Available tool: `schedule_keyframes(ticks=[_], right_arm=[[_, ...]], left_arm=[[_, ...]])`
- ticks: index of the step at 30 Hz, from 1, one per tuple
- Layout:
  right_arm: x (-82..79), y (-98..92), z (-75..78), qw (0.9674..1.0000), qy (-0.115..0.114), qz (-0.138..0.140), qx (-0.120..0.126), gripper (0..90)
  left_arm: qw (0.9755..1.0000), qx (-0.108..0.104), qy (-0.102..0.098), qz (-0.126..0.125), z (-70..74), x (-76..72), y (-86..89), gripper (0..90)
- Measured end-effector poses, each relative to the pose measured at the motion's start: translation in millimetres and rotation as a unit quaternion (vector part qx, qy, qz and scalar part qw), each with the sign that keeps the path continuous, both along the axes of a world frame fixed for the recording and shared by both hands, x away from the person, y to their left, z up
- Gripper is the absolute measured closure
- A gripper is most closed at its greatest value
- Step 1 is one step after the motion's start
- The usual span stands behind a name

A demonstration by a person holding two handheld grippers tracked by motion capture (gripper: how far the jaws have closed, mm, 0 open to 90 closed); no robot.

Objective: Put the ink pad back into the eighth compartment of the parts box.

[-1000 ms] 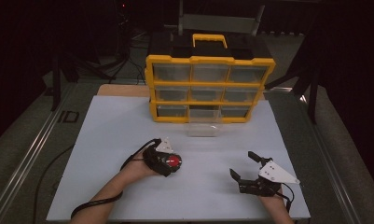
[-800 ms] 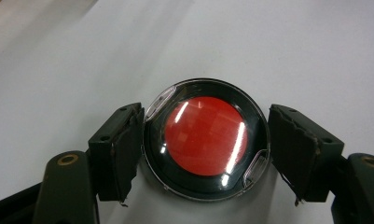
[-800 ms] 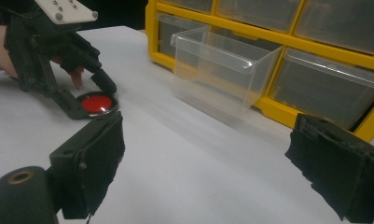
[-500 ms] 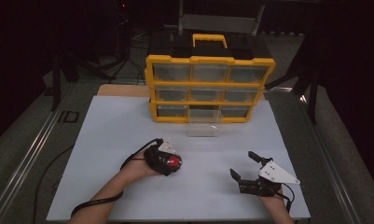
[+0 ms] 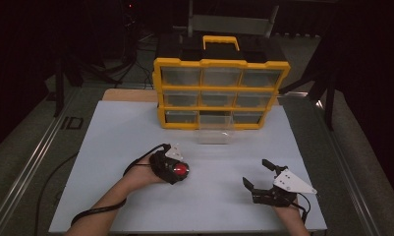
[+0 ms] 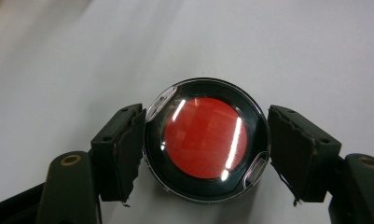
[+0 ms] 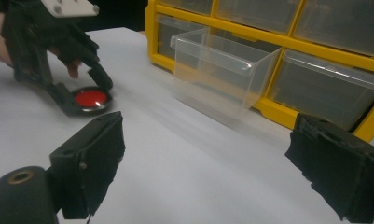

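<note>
Two grippers are over the white worktop (image 5: 135, 128), one in each of the person's hands, both towards its near edge. Left gripper (image 5: 177, 170): sits left of centre, fingers closed on a small round tin with a red lid (image 5: 181, 170). In the left gripper view the tin (image 6: 207, 138) lies flat on the white surface, red face up under a clear glossy cover, with one black pad touching its rim on each side; the fingers have just been closing and the tin is between them. In the right gripper view the same tin (image 7: 91, 99) rests on the worktop, with the left gripper (image 7: 82, 93) reaching down around it. Right gripper (image 5: 261, 176): near the near right corner, well apart from the tin, fingers spread wide with nothing between them; the grey three-cornered plate is on top. Its own view shows both pads far apart over bare worktop. Yellow drawer cabinet (image 5: 219, 93) with a black top and yellow handle stands at the far edge, centre, three rows of clear drawers. One clear plastic drawer (image 5: 215, 133) is out of the cabinet and stands on the worktop just in front of the bottom row; in the right gripper view this drawer (image 7: 224, 77) looks empty, open side up.
</note>
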State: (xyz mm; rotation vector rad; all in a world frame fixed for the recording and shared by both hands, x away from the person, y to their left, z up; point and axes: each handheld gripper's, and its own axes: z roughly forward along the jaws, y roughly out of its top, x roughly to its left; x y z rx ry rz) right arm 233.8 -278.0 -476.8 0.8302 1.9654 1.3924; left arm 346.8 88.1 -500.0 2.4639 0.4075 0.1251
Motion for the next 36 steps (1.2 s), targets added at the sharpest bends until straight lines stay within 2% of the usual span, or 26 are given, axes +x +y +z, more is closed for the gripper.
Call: schedule_keyframes(ticks=[2,3,14,15,16,24,25,36], right_arm=[[0.2,0.0,-0.1,1.0000,0.000,0.000,0.000,10.1],[0.4,0.1,-0.2,1.0000,-0.001,0.000,-0.001,10.1],[-1.5,2.4,1.4,0.9999,-0.008,0.007,0.002,10.1],[-1.6,2.4,1.6,0.9999,-0.010,0.008,0.002,10.1],[-1.9,2.4,1.8,0.9999,-0.009,0.008,0.004,10.1],[-1.9,0.3,2.8,0.9999,-0.012,0.004,0.006,10.1],[-1.9,0.3,2.9,0.9999,-0.012,0.004,0.005,10.1],[-2.1,0.9,2.8,0.9999,-0.013,0.007,0.002,10.1]], left_arm=[[1.0000,0.003,-0.008,-0.004,4.8,-1.2,3.1,31.0],[1.0000,0.003,-0.001,-0.007,6.7,-0.7,4.9,31.0],[0.9996,0.003,-0.005,-0.028,29.9,-7.3,14.9,31.0],[0.9995,0.006,-0.011,-0.029,33.1,-7.7,15.6,31.0],[0.9995,0.004,-0.007,-0.031,36.2,-7.6,16.4,31.0],[0.9988,-0.003,-0.016,-0.046,63.3,-7.7,19.8,31.0],[0.9985,0.001,-0.024,-0.049,66.8,-7.9,19.7,31.0],[0.9973,-0.022,-0.025,-0.065,102.1,-0.6,18.3,31.0]])
